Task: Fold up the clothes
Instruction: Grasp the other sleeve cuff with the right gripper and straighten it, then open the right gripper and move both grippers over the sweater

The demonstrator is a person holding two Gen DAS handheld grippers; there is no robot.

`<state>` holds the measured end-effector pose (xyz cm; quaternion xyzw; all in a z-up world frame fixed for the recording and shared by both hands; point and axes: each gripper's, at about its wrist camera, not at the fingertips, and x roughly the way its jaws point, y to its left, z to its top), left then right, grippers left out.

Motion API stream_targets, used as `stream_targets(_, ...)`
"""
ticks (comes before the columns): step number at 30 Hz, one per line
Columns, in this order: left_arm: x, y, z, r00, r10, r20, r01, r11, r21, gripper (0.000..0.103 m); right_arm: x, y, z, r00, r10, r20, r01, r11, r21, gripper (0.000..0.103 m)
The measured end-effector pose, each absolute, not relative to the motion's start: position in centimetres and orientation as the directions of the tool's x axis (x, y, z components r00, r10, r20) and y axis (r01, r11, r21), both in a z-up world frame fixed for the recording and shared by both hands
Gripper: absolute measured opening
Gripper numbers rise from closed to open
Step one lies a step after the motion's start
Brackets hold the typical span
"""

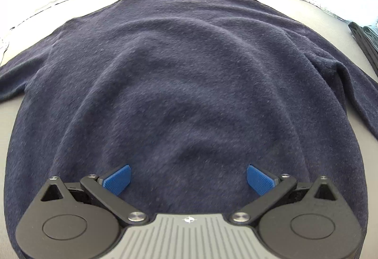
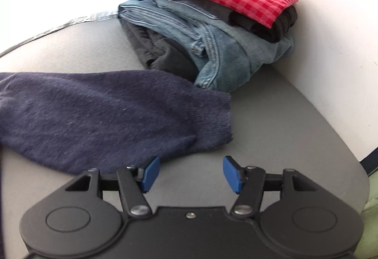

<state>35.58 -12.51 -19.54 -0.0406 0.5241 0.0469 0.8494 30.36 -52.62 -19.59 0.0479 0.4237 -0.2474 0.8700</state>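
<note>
grey tabletop [image 1: 330, 13] bears navy sweater [image 1: 184, 74]; left gripper [image 1: 188, 178] and right gripper [image 2: 191, 172] spread wide, empty.

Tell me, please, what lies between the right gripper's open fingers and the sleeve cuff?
Only bare grey table in the right wrist view separates the right gripper from the navy sweater's cuff.

I am finding no readable text, label, brand or number in either wrist view; nothing legible is showing on the clothes, the worktop or the rig.
</note>
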Motion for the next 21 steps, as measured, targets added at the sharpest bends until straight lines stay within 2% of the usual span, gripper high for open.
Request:
stream_targets(1, 34.7, -12.0, -19.3, 0.454, 0.032, -0.89, -0.135, 0.99, -0.033, 0.103, 30.3, -51.8, -19.6, 0.53, -0.368, -0.764, 0.452, 0.885, -0.112, 0.065)
stream_targets(3, 33.1, -11.0, -18.9, 0.467, 0.04, -0.883, -0.163, 0.986, -0.042, 0.103, 30.4, -50.0, -19.6, 0.555, -0.319, -0.769, 0.405, 0.91, -0.085, 0.074)
stream_targets(7, 30.3, -7.8, -19.0, 0.429, 0.09, -0.899, -0.258, 0.966, -0.026, 0.103, 30.2, -45.9, -19.3, 0.593, -0.225, -0.773, 0.272, 0.96, -0.07, 0.08)
stream_targets(12, 27.4, -3.0, -18.0, 0.52, -0.05, -0.853, -0.277, 0.934, -0.224, 0.103, 30.1, -40.6, -17.9, 0.654, -0.156, -0.74, 0.156, 0.985, -0.069, 0.09)
stream_targets(15, 26.6, -1.1, -17.1, 0.557, -0.053, -0.829, -0.239, 0.945, -0.221, 0.103, 30.4, -37.5, -17.0, 0.69, -0.109, -0.716, 0.107, 0.993, -0.047, 0.099)
stream_targets(17, 26.3, 0.7, -16.5, 0.567, -0.026, -0.823, -0.241, 0.95, -0.196, 0.103, 31.0, -34.9, -16.7, 0.699, -0.085, -0.71, 0.083, 0.996, -0.038, 0.101)
stream_targets(21, 26.2, 6.5, -16.0, 0.583, 0.004, -0.812, -0.327, 0.916, -0.231, 0.103, 32.2, -29.4, -16.8, 0.708, -0.034, -0.705, 0.014, 0.999, -0.034, 0.103)
